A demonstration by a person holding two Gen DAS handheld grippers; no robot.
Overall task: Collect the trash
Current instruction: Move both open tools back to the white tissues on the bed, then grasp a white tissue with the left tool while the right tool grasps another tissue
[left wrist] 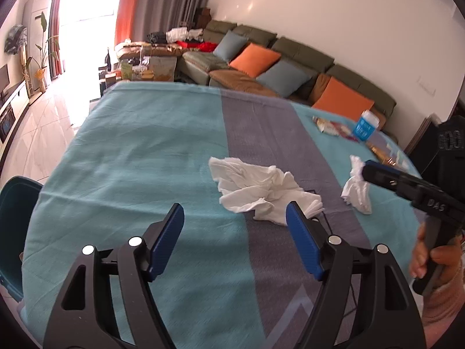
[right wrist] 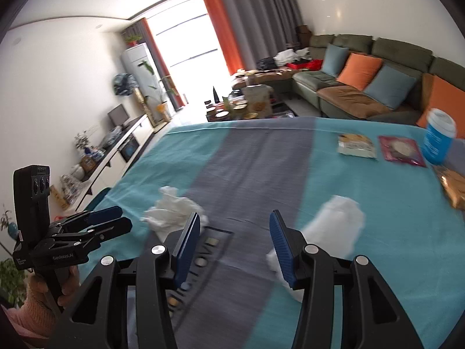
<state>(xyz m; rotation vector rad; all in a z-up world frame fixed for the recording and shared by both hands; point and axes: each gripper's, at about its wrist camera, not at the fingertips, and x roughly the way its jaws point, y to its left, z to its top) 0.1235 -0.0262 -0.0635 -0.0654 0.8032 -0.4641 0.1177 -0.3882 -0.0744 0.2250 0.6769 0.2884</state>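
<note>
A large crumpled white tissue (left wrist: 261, 192) lies on the grey stripe of the teal tablecloth (left wrist: 130, 160). My left gripper (left wrist: 234, 212) is open just short of it, its right finger overlapping the tissue's near edge, nothing between the pads. A smaller tissue (left wrist: 356, 189) lies to the right, with my right gripper (left wrist: 367, 170) reaching over it. In the right wrist view the right gripper (right wrist: 235, 221) is open and empty above the grey stripe; the smaller tissue (right wrist: 334, 221) sits just beyond its right finger. The large tissue (right wrist: 171, 212) lies left, beside the left gripper (right wrist: 123, 216).
Snack wrappers (right wrist: 356, 144) (right wrist: 401, 151), a blue cup with a white lid (right wrist: 438, 136) and a gold wrapper (right wrist: 453, 186) lie at the table's far right. A teal chair (left wrist: 14, 232) stands at the left edge. A green sofa (left wrist: 261, 58) runs behind the table.
</note>
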